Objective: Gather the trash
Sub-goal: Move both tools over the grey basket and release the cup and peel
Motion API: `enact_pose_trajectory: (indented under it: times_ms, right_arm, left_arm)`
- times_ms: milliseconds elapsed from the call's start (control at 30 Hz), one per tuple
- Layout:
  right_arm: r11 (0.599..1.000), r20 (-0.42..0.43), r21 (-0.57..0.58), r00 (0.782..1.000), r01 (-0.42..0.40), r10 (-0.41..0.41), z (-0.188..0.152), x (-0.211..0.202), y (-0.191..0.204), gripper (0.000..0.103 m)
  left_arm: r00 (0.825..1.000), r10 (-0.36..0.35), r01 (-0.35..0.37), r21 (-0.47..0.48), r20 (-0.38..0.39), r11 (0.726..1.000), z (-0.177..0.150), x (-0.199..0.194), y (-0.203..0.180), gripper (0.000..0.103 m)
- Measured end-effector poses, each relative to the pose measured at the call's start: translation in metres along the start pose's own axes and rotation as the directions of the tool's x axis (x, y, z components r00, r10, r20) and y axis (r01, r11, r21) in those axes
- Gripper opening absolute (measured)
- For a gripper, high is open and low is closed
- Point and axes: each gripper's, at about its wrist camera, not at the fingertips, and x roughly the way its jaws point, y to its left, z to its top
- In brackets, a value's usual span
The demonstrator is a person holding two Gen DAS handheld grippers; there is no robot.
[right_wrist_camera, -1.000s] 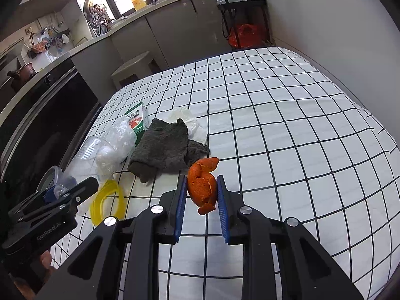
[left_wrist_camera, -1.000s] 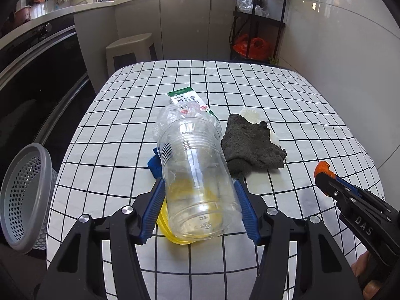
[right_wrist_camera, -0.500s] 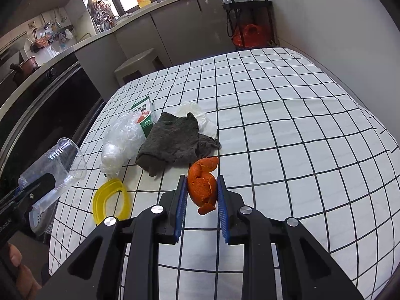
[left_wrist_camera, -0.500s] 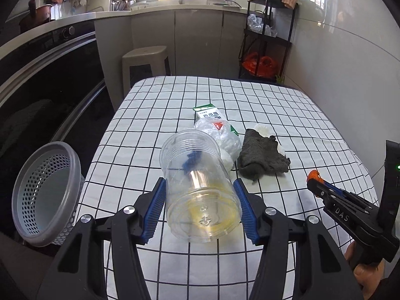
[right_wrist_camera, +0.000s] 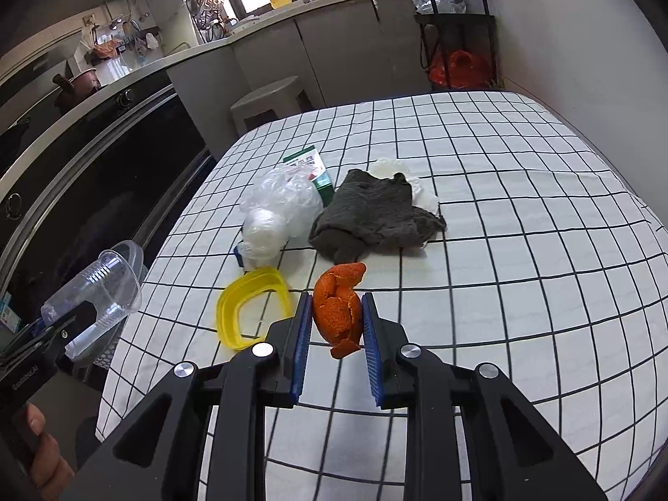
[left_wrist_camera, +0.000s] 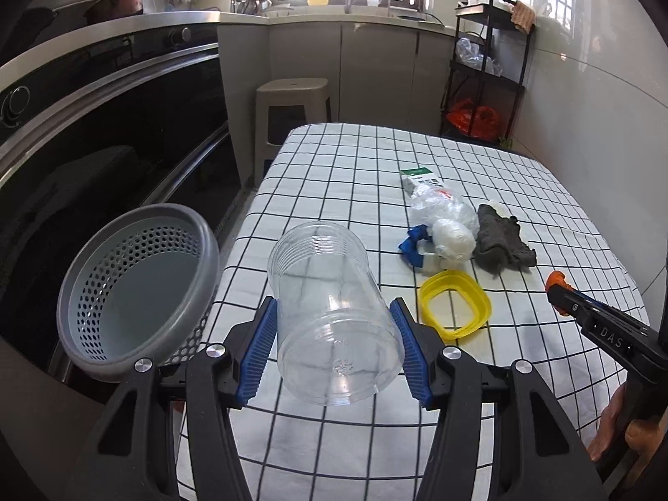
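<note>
We hold two items, neither binned yet. Left gripper (left_wrist_camera: 334, 350) clamped on clear cup (left_wrist_camera: 334, 325), lifted above tabletop (left_wrist_camera: 334, 175) edge, just beside bin (left_wrist_camera: 137, 292); bin looks empty. Right gripper (right_wrist_camera: 336, 340) clamped on orange peel (right_wrist_camera: 338, 309), above tabletop. Left on tabletop, near to far: yellow ring (right_wrist_camera: 250, 309), plastic wrap (right_wrist_camera: 279, 208), grey cloth (right_wrist_camera: 371, 213), white wad (right_wrist_camera: 421, 192) under cloth, carton (right_wrist_camera: 313, 167). We judge task early: drop cup, peel, then five more.
</note>
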Motion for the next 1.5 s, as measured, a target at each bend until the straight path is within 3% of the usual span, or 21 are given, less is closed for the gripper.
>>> enact_pose_trajectory:
  times_ms: [200,433,867,1500]
  right_arm:
    - [0.999,0.004,-0.006,0.999,-0.053,0.053,-0.019,-0.007,0.040,0.023]
    - [0.987,0.002,-0.115,0.993,-0.113,0.114,-0.027,-0.005,0.113,0.023]
    - [0.933,-0.118,-0.234,0.961,-0.273,0.252,-0.023,0.058,0.246,0.023]
    - [0.877,-0.226,-0.336,0.933,-0.345,0.280,-0.009,0.132,0.337,0.023]
  left_arm:
    - [1.000,0.018,-0.018,-0.049,0.001,0.999,-0.014,-0.007,0.043,0.054]
    - [0.998,0.065,-0.064,-0.086,0.013,0.994,-0.023,-0.017,0.098,0.054]
    - [0.980,0.199,-0.193,-0.193,0.010,0.962,-0.017,-0.009,0.205,0.054]
    - [0.970,0.240,-0.241,-0.254,-0.035,0.937,-0.008,0.040,0.270,0.054]
